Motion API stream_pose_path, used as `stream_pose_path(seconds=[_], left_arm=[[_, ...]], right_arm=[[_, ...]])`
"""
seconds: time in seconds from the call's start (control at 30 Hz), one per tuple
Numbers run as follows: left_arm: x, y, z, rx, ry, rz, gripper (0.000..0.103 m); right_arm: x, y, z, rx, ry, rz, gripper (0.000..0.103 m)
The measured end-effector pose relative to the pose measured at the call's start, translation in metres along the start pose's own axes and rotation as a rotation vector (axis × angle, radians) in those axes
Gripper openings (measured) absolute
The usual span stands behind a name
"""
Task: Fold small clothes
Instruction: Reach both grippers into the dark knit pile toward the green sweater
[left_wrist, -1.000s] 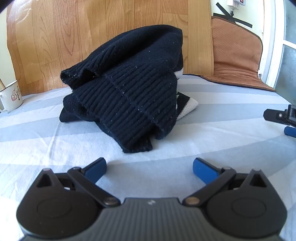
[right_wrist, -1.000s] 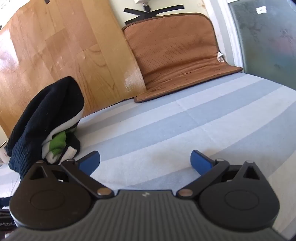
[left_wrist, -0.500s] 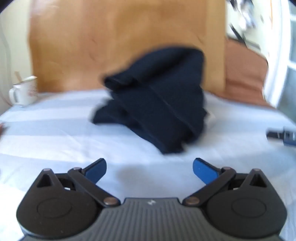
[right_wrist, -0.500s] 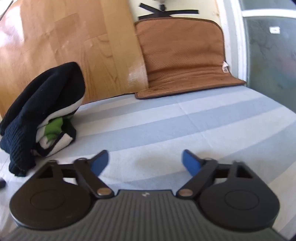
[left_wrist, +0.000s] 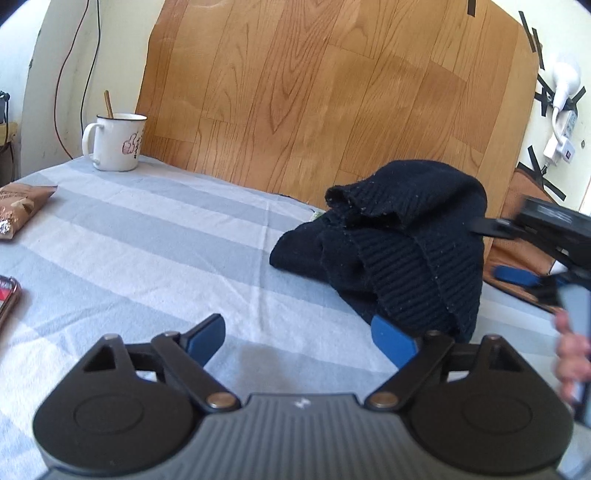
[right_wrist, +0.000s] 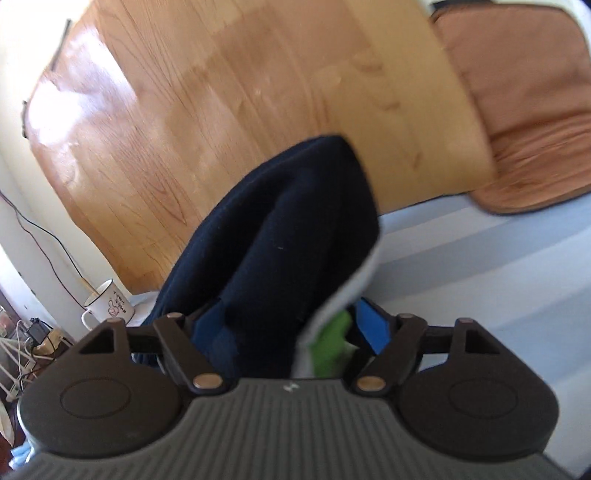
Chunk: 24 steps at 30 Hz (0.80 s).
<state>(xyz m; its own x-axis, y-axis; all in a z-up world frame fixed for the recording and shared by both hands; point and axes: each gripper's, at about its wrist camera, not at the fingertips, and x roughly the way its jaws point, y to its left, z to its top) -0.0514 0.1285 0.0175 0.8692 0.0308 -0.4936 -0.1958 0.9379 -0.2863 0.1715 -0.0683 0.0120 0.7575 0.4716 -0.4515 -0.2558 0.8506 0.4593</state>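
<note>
R gripper (right_wrist: 291, 328) nearer: jaws wide, black knit (right_wrist: 280, 236) mid-frame between them, not yet pinched. L gripper (left_wrist: 299, 339) wide, pile at its right.

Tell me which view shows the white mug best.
The left wrist view: the mug stands sharp and whole at the table's far left, stick inside, thumbs-up print facing the camera. The right wrist view shows it only small and blurred, partly hidden behind the right gripper.
</note>
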Motion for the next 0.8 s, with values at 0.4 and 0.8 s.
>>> stream_pose_path(seconds=[0.4,0.8], left_arm=[[-0.023,0.053,0.015,-0.279,-0.081,-0.135,0.086],[-0.054,0.02,0.052,-0.091,-0.145,-0.237,0.097]], right_arm=[[-0.109,0.059,0.011,-0.354,0.061,0.346,0.01],[-0.132,0.033,-0.06,-0.398,0.427,0.693,0.047]])
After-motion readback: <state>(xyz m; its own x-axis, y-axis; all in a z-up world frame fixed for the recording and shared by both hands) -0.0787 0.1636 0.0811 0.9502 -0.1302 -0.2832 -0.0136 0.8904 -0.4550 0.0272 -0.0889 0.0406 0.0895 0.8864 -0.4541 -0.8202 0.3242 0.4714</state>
